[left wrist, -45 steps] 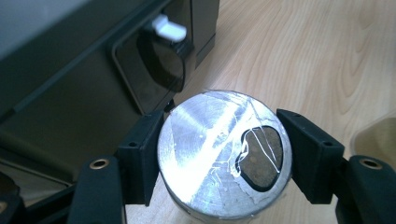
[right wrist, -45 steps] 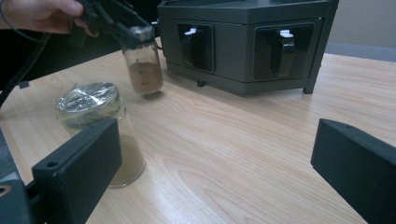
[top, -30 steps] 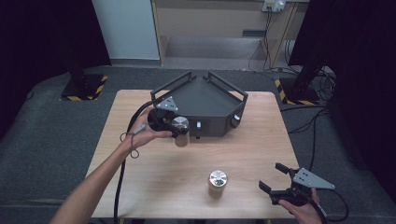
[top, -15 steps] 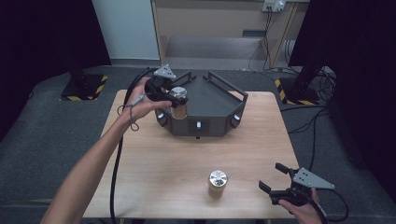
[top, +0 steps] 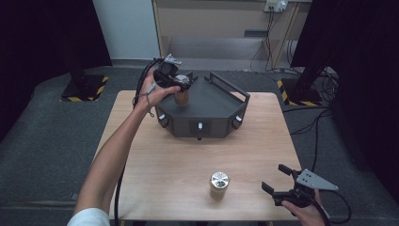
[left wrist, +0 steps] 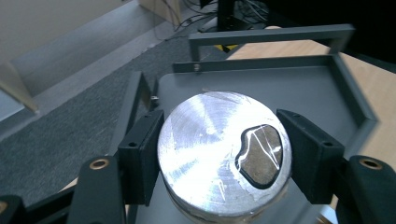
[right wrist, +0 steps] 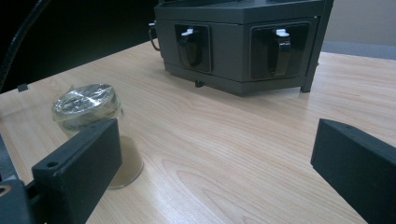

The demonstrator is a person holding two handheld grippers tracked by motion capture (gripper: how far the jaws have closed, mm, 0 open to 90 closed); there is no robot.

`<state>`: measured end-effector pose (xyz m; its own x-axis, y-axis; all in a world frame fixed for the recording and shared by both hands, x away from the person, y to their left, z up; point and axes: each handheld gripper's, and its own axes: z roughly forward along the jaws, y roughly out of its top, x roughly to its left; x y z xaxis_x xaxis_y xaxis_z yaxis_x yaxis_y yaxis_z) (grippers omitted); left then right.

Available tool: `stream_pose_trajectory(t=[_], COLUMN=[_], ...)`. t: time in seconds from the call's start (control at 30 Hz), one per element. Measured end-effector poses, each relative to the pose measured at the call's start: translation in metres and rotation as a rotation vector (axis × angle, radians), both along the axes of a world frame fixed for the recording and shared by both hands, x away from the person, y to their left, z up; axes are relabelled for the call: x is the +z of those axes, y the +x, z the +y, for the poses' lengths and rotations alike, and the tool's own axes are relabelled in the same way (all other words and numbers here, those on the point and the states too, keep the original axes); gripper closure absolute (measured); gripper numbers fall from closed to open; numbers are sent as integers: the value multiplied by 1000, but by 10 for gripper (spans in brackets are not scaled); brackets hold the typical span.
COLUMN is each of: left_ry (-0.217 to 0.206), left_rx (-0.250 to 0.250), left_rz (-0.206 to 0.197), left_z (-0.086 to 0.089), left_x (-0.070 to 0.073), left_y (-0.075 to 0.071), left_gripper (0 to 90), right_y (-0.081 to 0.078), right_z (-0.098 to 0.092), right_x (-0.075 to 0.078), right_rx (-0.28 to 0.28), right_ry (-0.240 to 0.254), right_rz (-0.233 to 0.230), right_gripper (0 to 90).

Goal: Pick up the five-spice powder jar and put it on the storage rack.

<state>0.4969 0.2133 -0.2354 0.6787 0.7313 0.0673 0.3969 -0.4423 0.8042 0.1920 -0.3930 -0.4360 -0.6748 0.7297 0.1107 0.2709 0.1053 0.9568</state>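
The left hand-held gripper (top: 175,81) holds a small round jar with a shiny foil-sealed silver top (top: 181,89), its jaws pressed on either side of the lid, over the flat top of the dark grey angular metal box with rail handles (top: 211,110) that stands at the far side of the pale wooden bench (top: 155,179). Whether the jar already rests on that top or hangs just above it cannot be told. A second foil-topped jar (top: 219,184) stands on the bench near the front edge, untouched, with the right hand-held gripper (top: 277,187) just beside it, jaws spread wide and empty. So one jar appears nearly delivered; setting it down, releasing it and fetching the other look to be left.

The left gripper view gives the lid (left wrist: 224,154) close up, with a dark torn patch in the foil (left wrist: 260,156). The right gripper view shows the box's front face (right wrist: 243,46) with two recessed black latches and the waiting jar (right wrist: 91,126) low at its left.
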Motion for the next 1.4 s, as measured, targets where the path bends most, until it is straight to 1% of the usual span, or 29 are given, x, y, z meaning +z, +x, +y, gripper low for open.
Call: stream_pose_trajectory(t=[0.1, 0.17, 0.27, 0.33, 0.47, 0.6, 0.67, 0.7, 0.8, 0.9, 0.97, 1.0, 1.03, 1.07, 1.1, 1.17, 1.2, 1.23, 1.33, 1.4], left_ry=[11, 0, -14, -33, -24, -27, -22, -28, -52, -41, -36, -61, -103, -100, -107, -123, -116, -111, -117, -144], left_rx=[26, 44, 57, 65, 56, 59, 52, 49, 55, 44, 45, 42, 60, 78, 81, 81, 84, 81, 76, 76], left_rz=[19, 22, 31, 30, 35, 48, 50, 54, 56, 47, 40, 55, 77, 58, 28, 32, 27, 24, 11, 2], left_z=[-4, -4, -3, -2, -4, -5, -5, -4, 0, -2, -4, -1, 0, -2, -2, -1, -2, -2, 0, 3], left_x=[-6, -11, -14, -17, -17, -20, -21, -22, -25, -25, -26, -27, -29, -29, -29, -26, -23, -20, -9, -1], left_y=[11, 15, 21, 22, 26, 29, 30, 31, 31, 30, 29, 31, 33, 30, 27, 28, 27, 27, 25, 22], left_gripper=[341, 341, 341, 341, 341, 341, 341, 341, 341, 340, 336, 320, 232, 152, 127, 88, 64, 60, 49, 41], right_y=[0, 0, 0, 0, 1, 1, 0, 0, 1, 0, 0, 1, 1, 1, 1, 0, 0, 0, 0, 0], right_z=[0, 0, -1, -2, -2, -2, -2, -2, -2, -2, -2, -2, -2, -2, -2, -1, -2, -2, -2, -2], right_x=[0, 0, 0, -1, -1, -1, -1, -1, -1, -1, -1, -1, -1, -1, -1, 0, 0, 0, -1, 0], right_rx=[0, 0, -3, -4, -3, -5, -6, -6, -5, -5, -5, -5, -4, -3, -3, -3, -3, -5, -4, -3], right_ry=[0, 1, 2, 3, 5, 5, 5, 4, 5, 4, 5, 5, 4, 3, 2, 2, 2, 3, 6, 4], right_rz=[0, 0, 1, 3, 5, 5, 4, 4, 5, 5, 4, 5, 6, 6, 6, 4, 3, 4, 5, 6], right_gripper=[24, 25, 25, 25, 25, 25, 25, 25, 25, 25, 25, 25, 25, 25, 25, 25, 25, 25, 25, 25])
